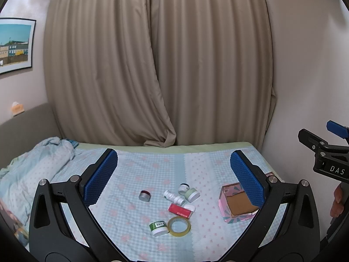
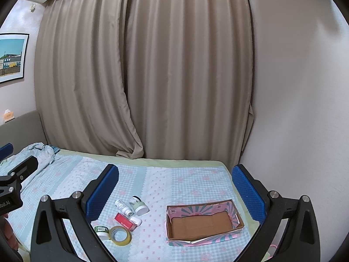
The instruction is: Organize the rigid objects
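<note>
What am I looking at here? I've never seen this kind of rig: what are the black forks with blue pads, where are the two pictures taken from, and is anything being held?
There is no robot. A person holds a hand-operated two-finger gripper in each hand, each with a wide-angle camera looking along its fingers. One picture is from the left gripper, the other from the right gripper. Both are open and hold nothing.

Below lies a bed with small things: a tape roll, a red box, a white bottle, a few small jars, and a silver tin. To their right sits an empty cardboard box, probably where they go.
</note>
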Tool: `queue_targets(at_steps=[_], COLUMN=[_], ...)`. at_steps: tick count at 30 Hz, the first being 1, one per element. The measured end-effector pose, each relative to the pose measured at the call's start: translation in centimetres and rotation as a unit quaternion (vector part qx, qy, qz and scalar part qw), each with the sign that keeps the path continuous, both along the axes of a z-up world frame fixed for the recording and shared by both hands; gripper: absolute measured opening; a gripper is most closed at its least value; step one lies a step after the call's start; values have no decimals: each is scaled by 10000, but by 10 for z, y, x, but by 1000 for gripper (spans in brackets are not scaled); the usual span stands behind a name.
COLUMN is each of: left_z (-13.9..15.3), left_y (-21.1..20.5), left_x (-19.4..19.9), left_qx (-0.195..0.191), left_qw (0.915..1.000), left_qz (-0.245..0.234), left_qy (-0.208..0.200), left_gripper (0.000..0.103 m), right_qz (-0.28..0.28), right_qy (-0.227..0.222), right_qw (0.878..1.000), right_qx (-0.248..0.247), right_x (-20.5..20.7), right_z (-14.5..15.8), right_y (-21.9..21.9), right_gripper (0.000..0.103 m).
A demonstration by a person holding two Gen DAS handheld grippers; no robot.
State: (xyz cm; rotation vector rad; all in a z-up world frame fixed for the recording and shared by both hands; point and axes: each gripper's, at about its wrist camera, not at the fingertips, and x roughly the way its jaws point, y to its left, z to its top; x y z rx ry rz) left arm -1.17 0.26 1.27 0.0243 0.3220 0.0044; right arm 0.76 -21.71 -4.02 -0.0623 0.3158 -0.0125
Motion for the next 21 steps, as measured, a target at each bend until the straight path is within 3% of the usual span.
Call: queue_targets(at_steps=[21], left_z=[-4], left_y=[1], left_x=[-3], left_qx=[-24], left_qw=[10000], left_qz=[17], left_qy=[-6], left_gripper=[103], right_qz=[2], right_qy=[-2], right_qw=[10000], right_qx=[95], right_x=[-1], right_z=[1], right_y=[4], right_gripper=[103])
